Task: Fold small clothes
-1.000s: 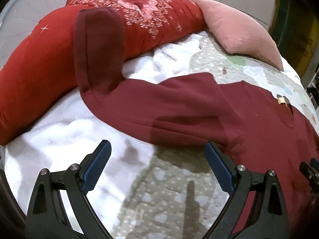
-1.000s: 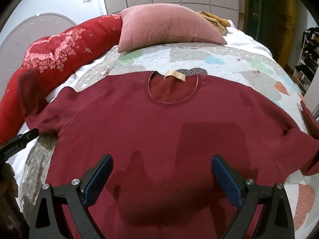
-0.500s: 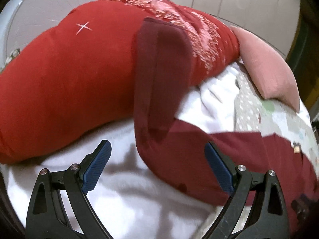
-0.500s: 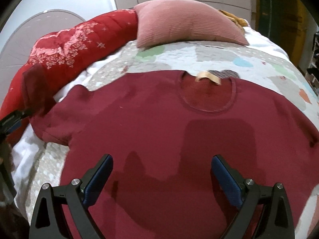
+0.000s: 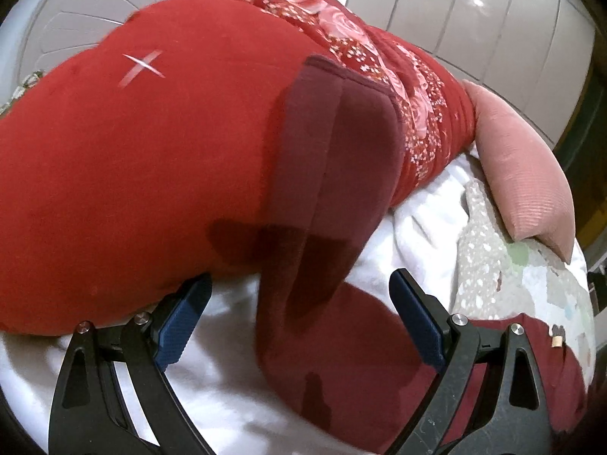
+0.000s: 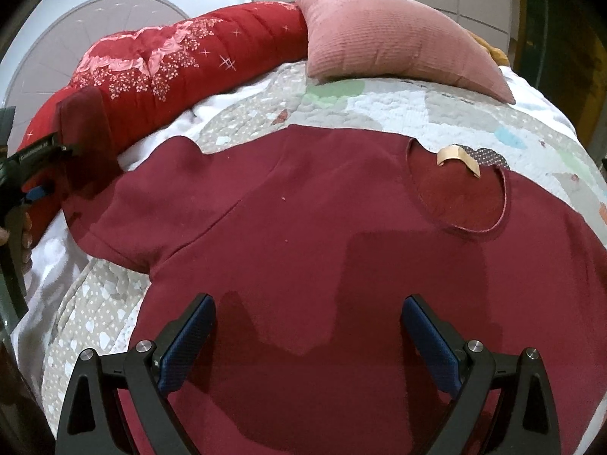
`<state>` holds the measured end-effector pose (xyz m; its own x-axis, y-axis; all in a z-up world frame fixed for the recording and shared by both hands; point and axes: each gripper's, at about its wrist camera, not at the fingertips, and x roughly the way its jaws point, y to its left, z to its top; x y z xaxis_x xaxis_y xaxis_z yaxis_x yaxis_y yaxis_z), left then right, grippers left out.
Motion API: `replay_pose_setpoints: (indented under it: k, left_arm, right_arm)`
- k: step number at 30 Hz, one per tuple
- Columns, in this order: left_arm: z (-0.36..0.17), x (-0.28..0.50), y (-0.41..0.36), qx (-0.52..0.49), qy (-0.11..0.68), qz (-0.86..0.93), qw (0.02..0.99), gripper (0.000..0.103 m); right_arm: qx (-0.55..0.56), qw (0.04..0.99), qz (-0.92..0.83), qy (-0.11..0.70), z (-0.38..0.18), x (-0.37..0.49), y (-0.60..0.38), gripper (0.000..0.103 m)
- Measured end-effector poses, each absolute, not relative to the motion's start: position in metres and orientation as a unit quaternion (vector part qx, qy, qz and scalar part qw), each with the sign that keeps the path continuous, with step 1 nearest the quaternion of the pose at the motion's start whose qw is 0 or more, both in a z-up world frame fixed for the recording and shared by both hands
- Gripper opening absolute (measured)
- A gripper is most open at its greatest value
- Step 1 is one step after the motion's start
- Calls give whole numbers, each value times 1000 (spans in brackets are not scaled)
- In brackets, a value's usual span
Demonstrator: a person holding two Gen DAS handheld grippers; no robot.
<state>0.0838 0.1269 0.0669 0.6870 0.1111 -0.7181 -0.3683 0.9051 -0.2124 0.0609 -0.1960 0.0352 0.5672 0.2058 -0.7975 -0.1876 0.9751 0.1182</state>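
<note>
A dark red sweater (image 6: 341, 265) lies flat on the quilted bed, neck opening with a tan label (image 6: 457, 155) toward the pillows. Its left sleeve (image 5: 330, 174) runs up against the red bolster (image 5: 132, 174); the sleeve also shows in the right wrist view (image 6: 83, 144). My left gripper (image 5: 299, 322) is open, its fingers either side of the sleeve's lower part, close above it. It shows at the left edge of the right wrist view (image 6: 34, 178). My right gripper (image 6: 307, 337) is open and empty, hovering over the sweater's body.
A pink cushion (image 6: 387, 41) lies at the head of the bed beside the red floral bolster (image 6: 159, 72). A patchwork quilt (image 6: 417, 110) and a white blanket (image 5: 235, 398) cover the bed. Pale wardrobe panels stand behind.
My left gripper has swung left and closed in on the sleeve lying against the bolster. My right gripper has drifted left over the sweater's body. Both stay open.
</note>
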Motion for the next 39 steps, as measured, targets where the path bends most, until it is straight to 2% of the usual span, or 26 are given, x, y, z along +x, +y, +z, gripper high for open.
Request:
replay_pose_setpoints:
  k: [3,5,6,7,9,12,21,28,33,39]
  left_arm:
    - [59,95,130,-198,376,123,897,94]
    - [51,103,134,-216,383,121,890,82]
    - [46,108,136,-222,394,122,883,61]
    - [42,111,137,-224,401,122,880,33]
    - [37,116,138,-222,407,119,878,17]
    - [43,112,133,-208,398,105,888,7]
    - [72,93,105,-206,381,24,901,7]
    - [89,75,46,-203,376,-55,903,7]
    - [78,63,-21,-171,389,-100,900,7]
    - [41,61,-77,-145,427,-113,886,7]
  right_arm:
    - [12,885,114,452,35,60,-197,98]
    - [14,884,115,452,35,59,-198,98]
    - [15,884,115,453,34,60,-198,98]
    - [15,883,115,454,34,59,-199,98]
    - [15,883,115,454,33,59,-199,98]
    - [14,883,117,454,33,58,-200,98]
    - [24,886,109,450,39,56,-207,98]
    - [46,894,89,436,56,51,-234,98]
    - [63,897,71,432,62,46,-256,98]
    - [75,893,54,440,57,43,-276,98]
